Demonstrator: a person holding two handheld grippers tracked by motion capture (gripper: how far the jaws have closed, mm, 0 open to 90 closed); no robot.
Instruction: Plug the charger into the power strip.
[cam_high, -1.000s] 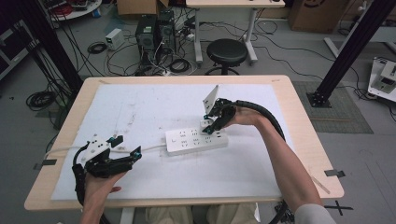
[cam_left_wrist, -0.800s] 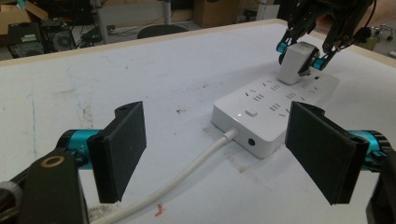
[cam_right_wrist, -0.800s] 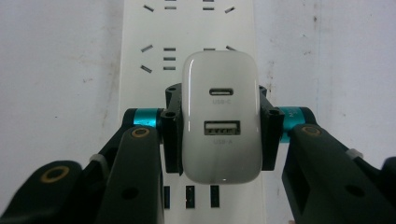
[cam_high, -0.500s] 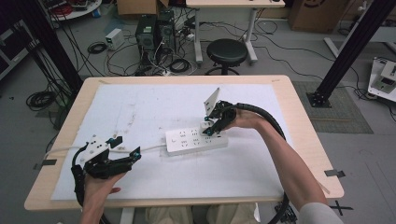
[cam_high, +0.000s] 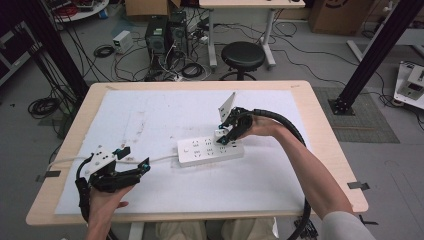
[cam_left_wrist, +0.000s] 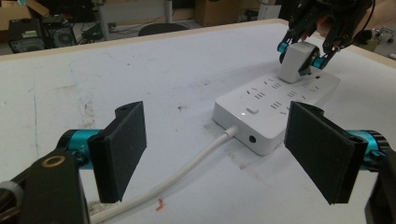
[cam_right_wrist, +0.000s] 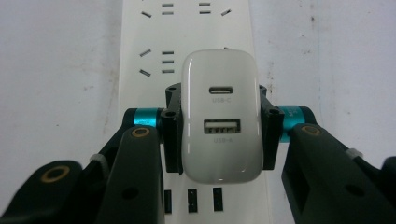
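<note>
The left claw (cam_high: 134, 161) rests near the worktop's (cam_high: 280, 200) front at 7 o'clock, jaws apart around nothing. Farther, at center, the right claw (cam_high: 228, 136) is clamped on a white charger (cam_right_wrist: 221, 114) atop the power strip (cam_high: 197, 152), at its 3 o'clock end.

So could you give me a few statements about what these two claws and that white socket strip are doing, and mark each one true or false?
1. The right claw grips a white rounded USB charger block by its sides. True.
2. The left claw is clamped on the white cable. False: its jaws stand open, with the cable lying on the table between them.
3. The white rectangular plastic socket strip lies flat on the white table cover. True.
4. The charger block shows two ports, labelled USB-C and USB-A. True.
5. The charger is held over the table edge, away from the strip. False: it is right over the strip's sockets.
</note>
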